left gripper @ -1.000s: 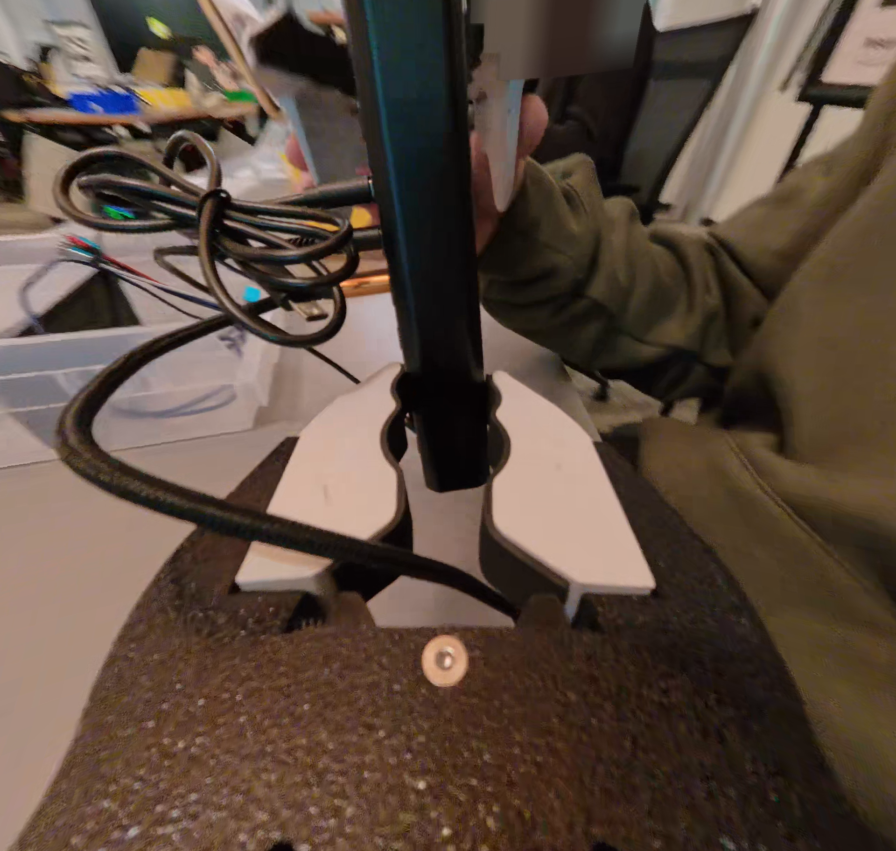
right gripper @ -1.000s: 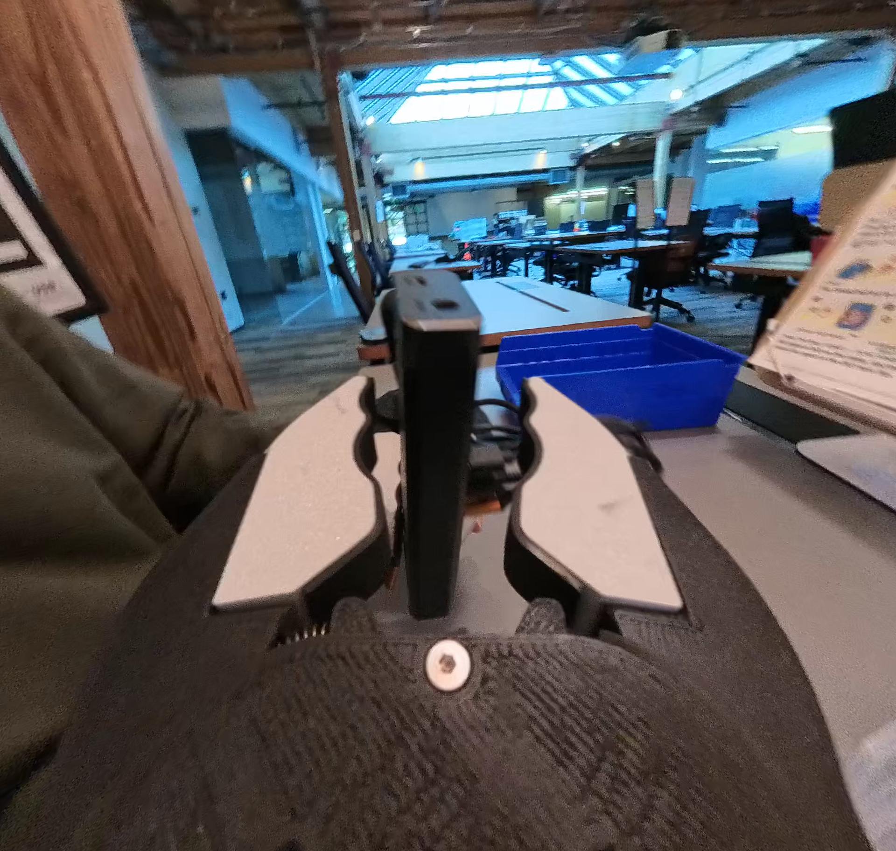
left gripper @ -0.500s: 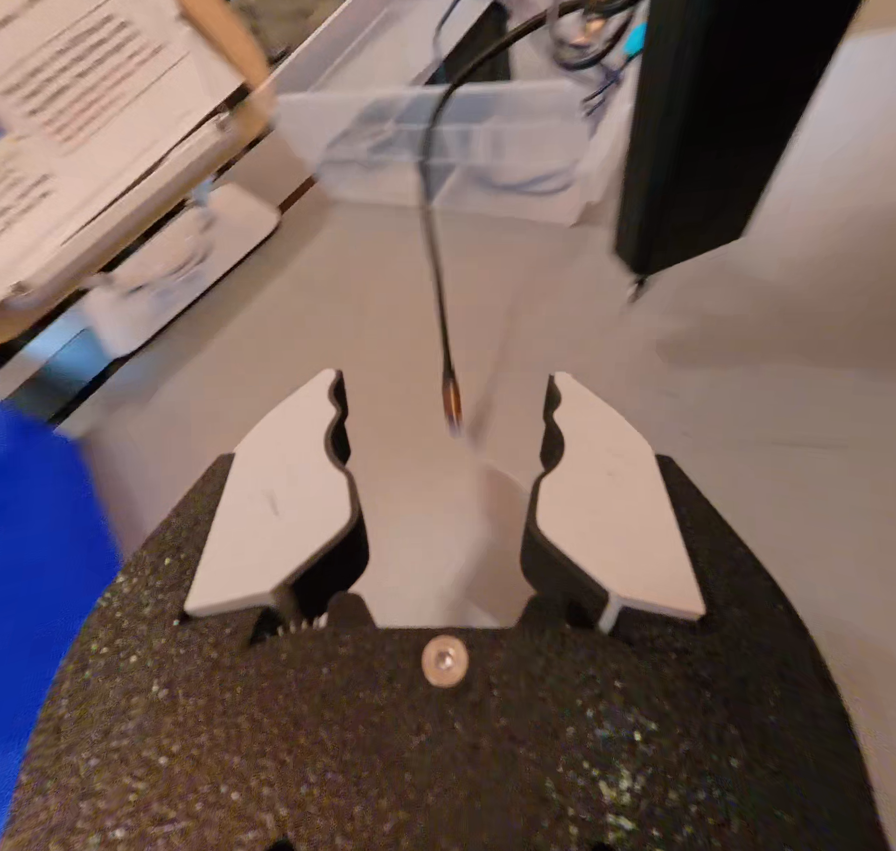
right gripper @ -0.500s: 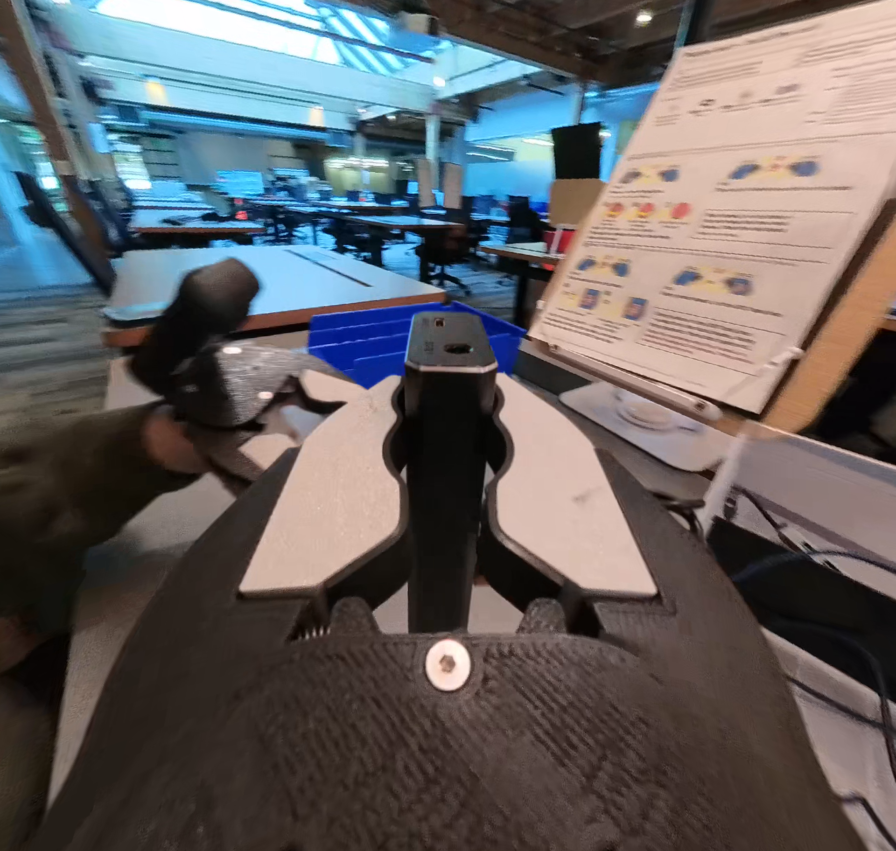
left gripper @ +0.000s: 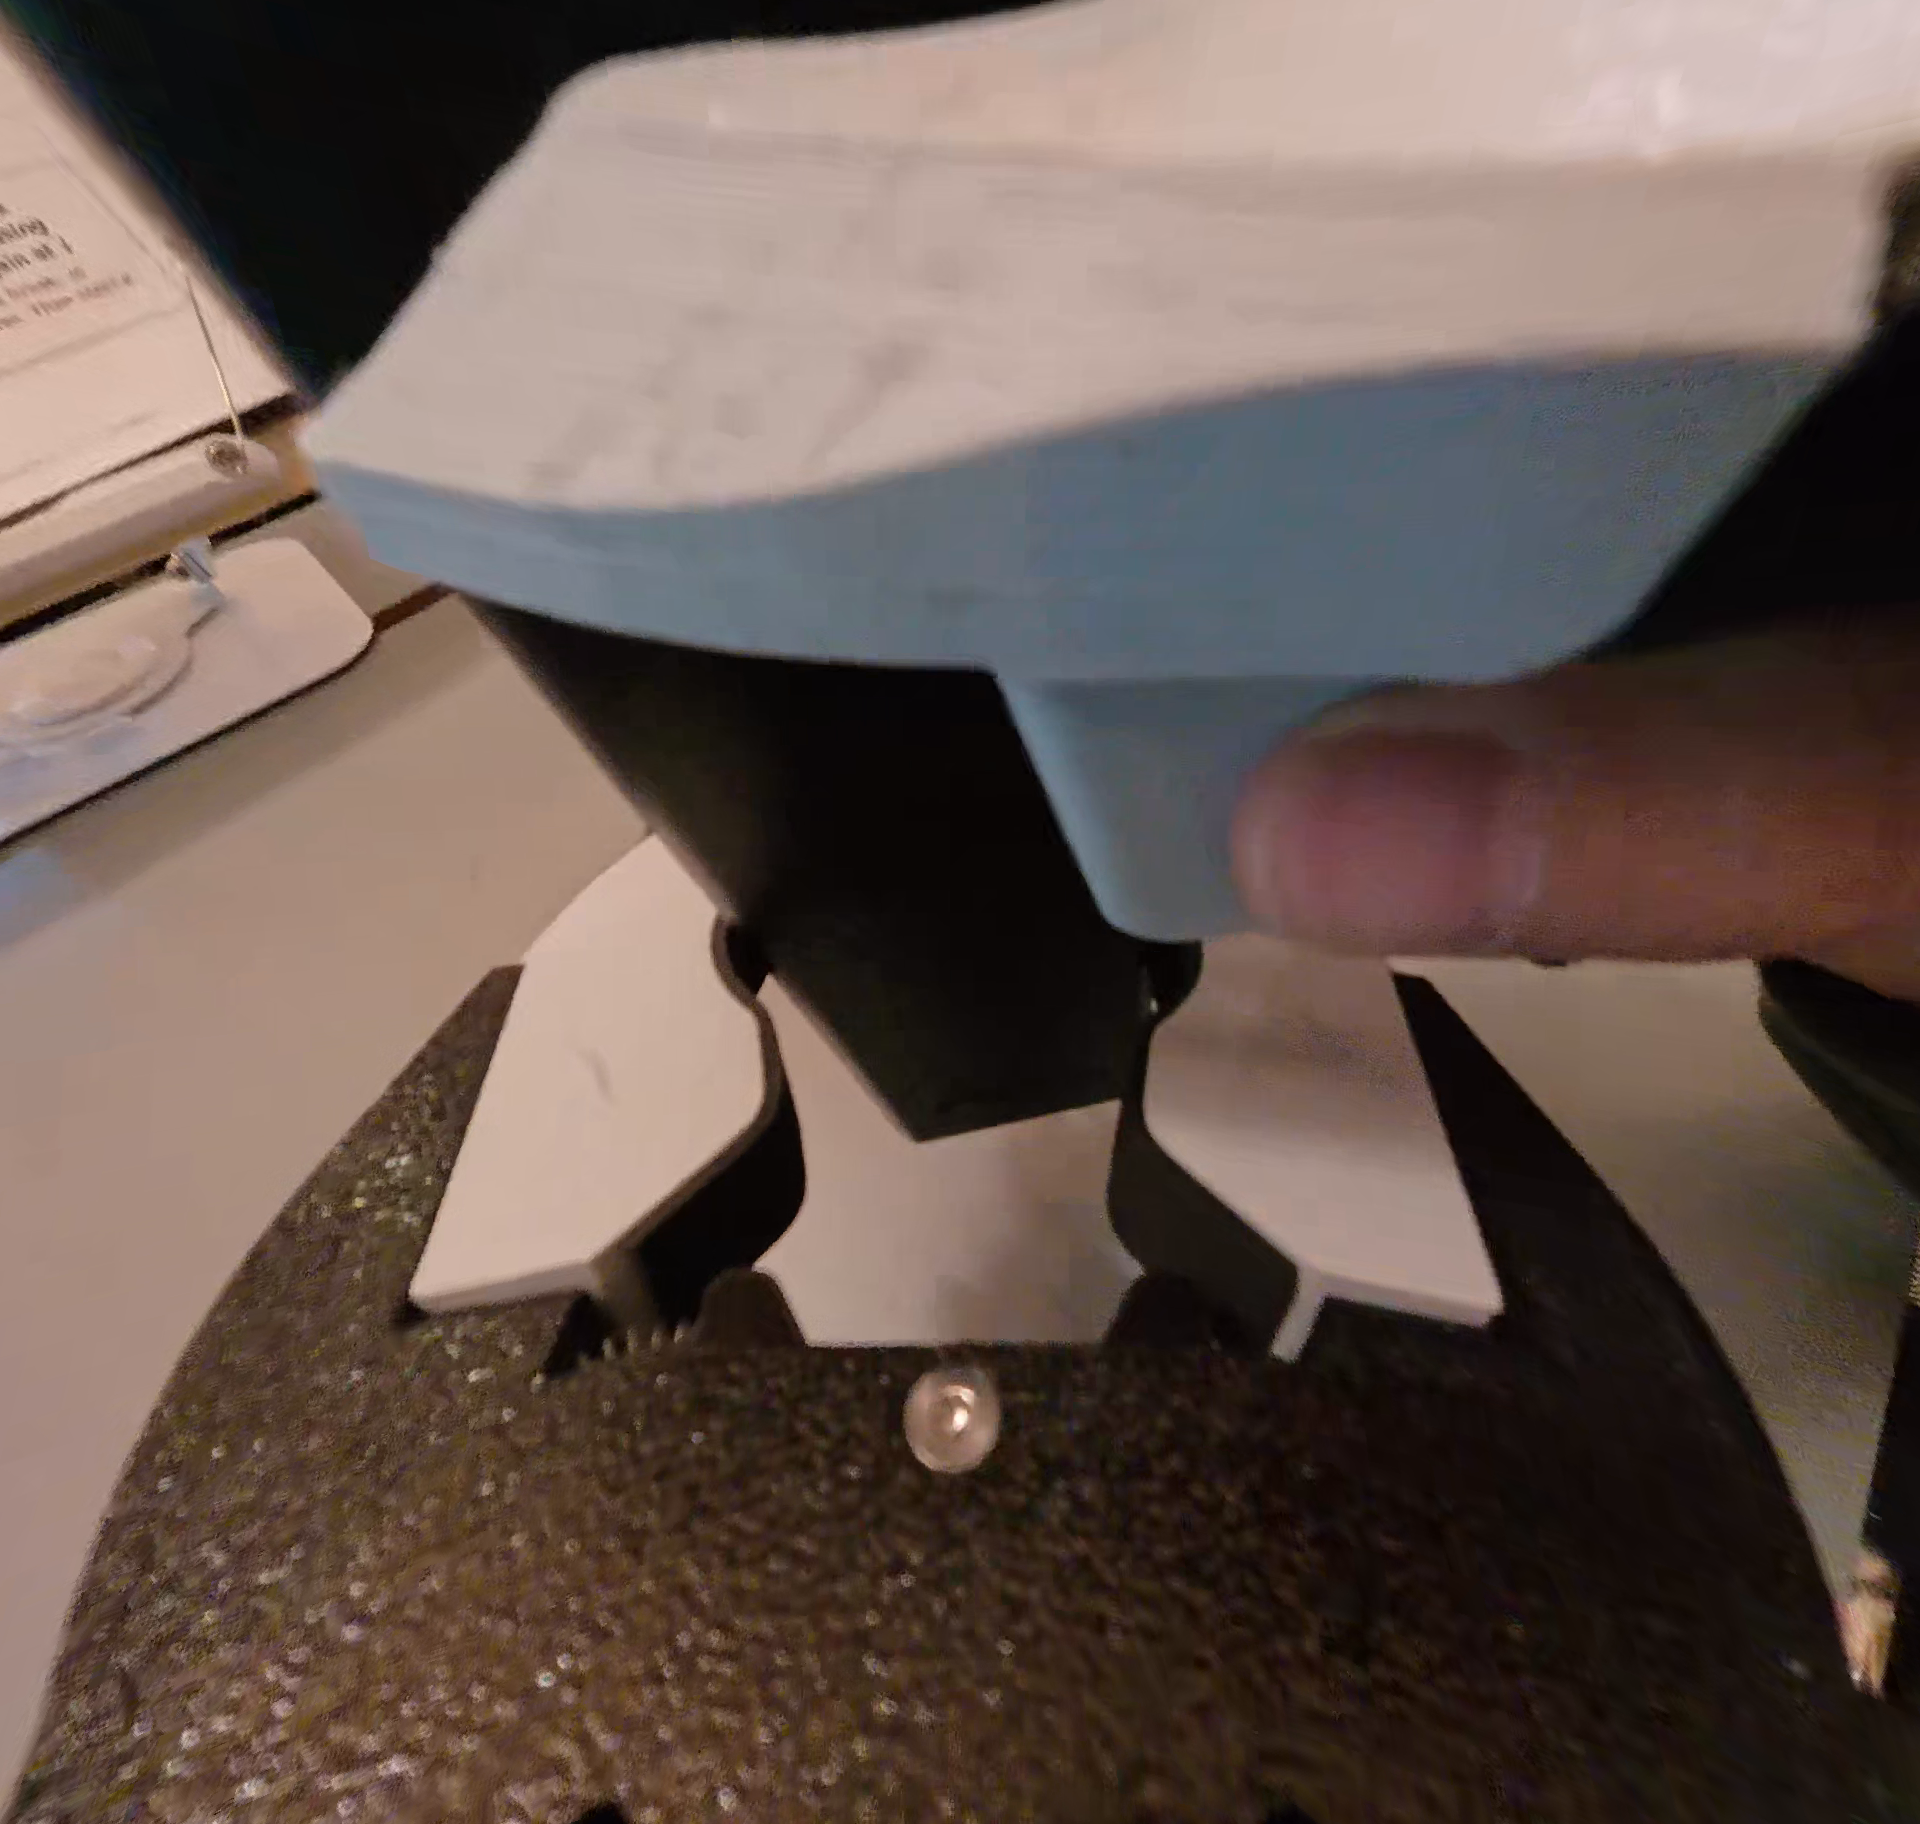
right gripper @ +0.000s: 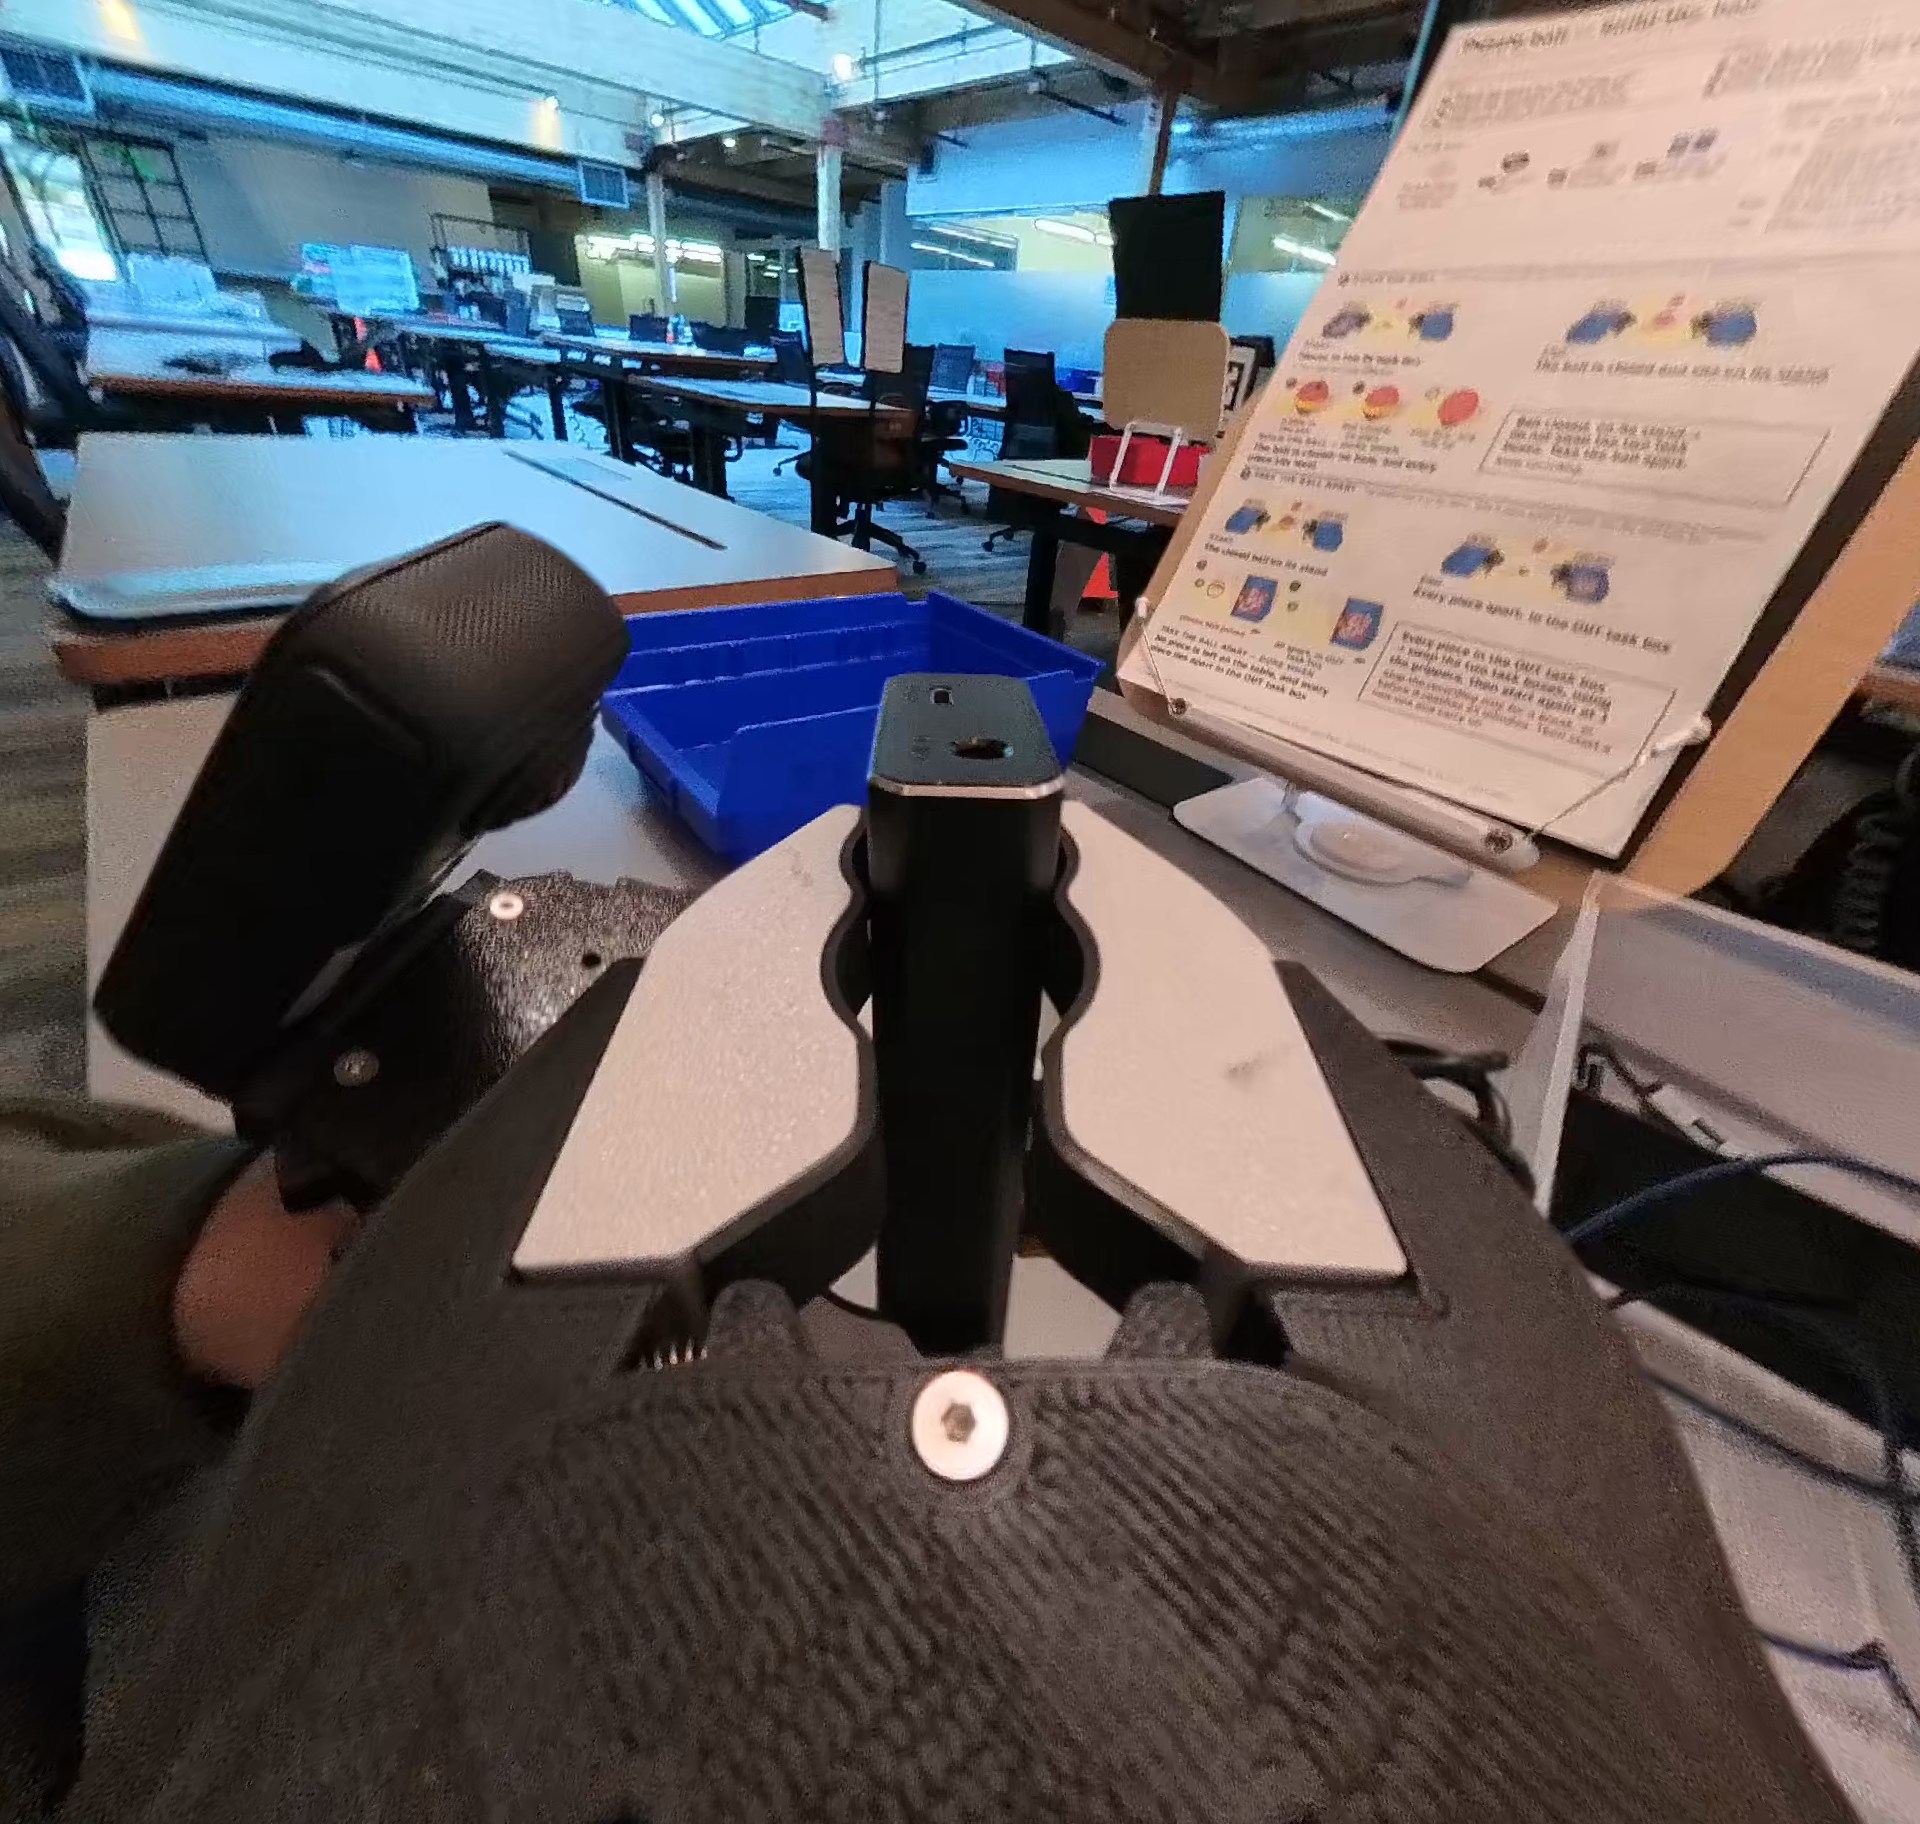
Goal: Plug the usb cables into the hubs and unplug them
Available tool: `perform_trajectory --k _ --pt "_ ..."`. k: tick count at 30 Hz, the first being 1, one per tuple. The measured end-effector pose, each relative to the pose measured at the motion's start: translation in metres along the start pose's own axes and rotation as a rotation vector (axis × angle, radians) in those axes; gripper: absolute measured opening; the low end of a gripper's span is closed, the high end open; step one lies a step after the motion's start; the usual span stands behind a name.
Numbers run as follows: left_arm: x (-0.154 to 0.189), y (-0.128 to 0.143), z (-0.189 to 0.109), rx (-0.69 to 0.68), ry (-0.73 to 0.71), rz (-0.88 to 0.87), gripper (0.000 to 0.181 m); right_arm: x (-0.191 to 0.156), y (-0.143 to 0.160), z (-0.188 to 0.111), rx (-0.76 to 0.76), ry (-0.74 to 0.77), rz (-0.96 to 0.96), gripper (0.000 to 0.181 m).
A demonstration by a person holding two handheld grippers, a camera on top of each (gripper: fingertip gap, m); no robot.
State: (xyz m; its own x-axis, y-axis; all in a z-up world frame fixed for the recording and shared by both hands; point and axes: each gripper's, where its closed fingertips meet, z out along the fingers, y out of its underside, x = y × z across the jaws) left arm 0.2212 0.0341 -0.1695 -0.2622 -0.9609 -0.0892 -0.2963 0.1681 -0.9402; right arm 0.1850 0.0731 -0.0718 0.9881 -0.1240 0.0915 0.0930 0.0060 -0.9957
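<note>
My right gripper [right gripper: 961, 901] is shut on a black USB hub [right gripper: 961, 995] and holds it upright, with its port end up. No cable shows in it. In the left wrist view the hub's other end [left gripper: 914, 891] sits between the tips of my left gripper [left gripper: 945, 953]. The left jaws stand wide apart, with the tips at the hub's sides. A grey finger pad [left gripper: 935, 320] of the right gripper and a person's finger [left gripper: 1558, 839] fill the space just above. The left gripper's body [right gripper: 353, 808] shows left of the hub in the right wrist view.
A blue bin [right gripper: 790, 694] stands on the grey table [left gripper: 208, 943] behind the hub. An instruction board on a stand [right gripper: 1558, 424] is at the right, and it also shows in the left wrist view [left gripper: 83, 320]. Loose cables [right gripper: 1766, 1203] lie in a tray at the far right. The gap from one gripper's tips to the other's is roughly 10 cm.
My left gripper let go of the hub and opened, a cable plug hung free, and now the gripper is back around the hub's end. The right gripper has turned rightward with the hub.
</note>
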Motion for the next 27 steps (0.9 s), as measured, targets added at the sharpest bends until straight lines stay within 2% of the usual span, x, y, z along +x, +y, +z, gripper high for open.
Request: perform_trajectory --k 2,4,7,10,12,16,18,21,22,24,27 --pt "-0.002 -0.001 -0.004 0.016 0.038 0.035 0.07 -0.009 -0.001 -0.002 -0.022 -0.092 -0.071 0.032" --pt "-0.001 -0.003 -0.011 0.059 0.137 0.026 0.07 -0.013 -0.001 -0.01 -0.061 -0.171 -0.116 0.037" --pt "-0.003 -0.01 -0.03 0.166 0.318 -0.057 0.07 -0.001 -0.005 -0.027 -0.107 -0.179 -0.171 0.042" --pt "-0.001 -0.008 -0.052 0.221 0.473 0.04 0.069 0.0 -0.004 -0.04 -0.123 -0.249 -0.184 0.043" --pt "0.005 -0.004 -0.064 0.236 0.575 0.098 0.069 -0.016 0.008 -0.042 -0.167 -0.371 -0.178 0.039" --pt "0.014 0.01 -0.074 0.199 0.688 0.211 0.069 -0.047 0.021 -0.041 -0.204 -0.51 -0.274 0.037" --pt "0.017 0.018 -0.074 0.178 0.713 0.257 0.069 -0.054 0.033 -0.038 -0.248 -0.53 -0.311 0.036" --pt "0.022 0.027 -0.073 0.175 0.744 0.288 0.069 -0.059 0.055 -0.032 -0.348 -0.558 -0.263 0.021" --pt "0.023 0.03 -0.071 0.166 0.749 0.298 0.069 -0.058 0.059 -0.03 -0.355 -0.556 -0.268 0.023" --pt "0.023 0.034 -0.07 0.17 0.745 0.301 0.069 -0.05 0.058 -0.026 -0.335 -0.504 -0.287 0.048" --pt "0.023 0.036 -0.07 0.197 0.76 0.27 0.068 -0.053 0.038 -0.026 -0.21 -0.552 -0.144 0.072"
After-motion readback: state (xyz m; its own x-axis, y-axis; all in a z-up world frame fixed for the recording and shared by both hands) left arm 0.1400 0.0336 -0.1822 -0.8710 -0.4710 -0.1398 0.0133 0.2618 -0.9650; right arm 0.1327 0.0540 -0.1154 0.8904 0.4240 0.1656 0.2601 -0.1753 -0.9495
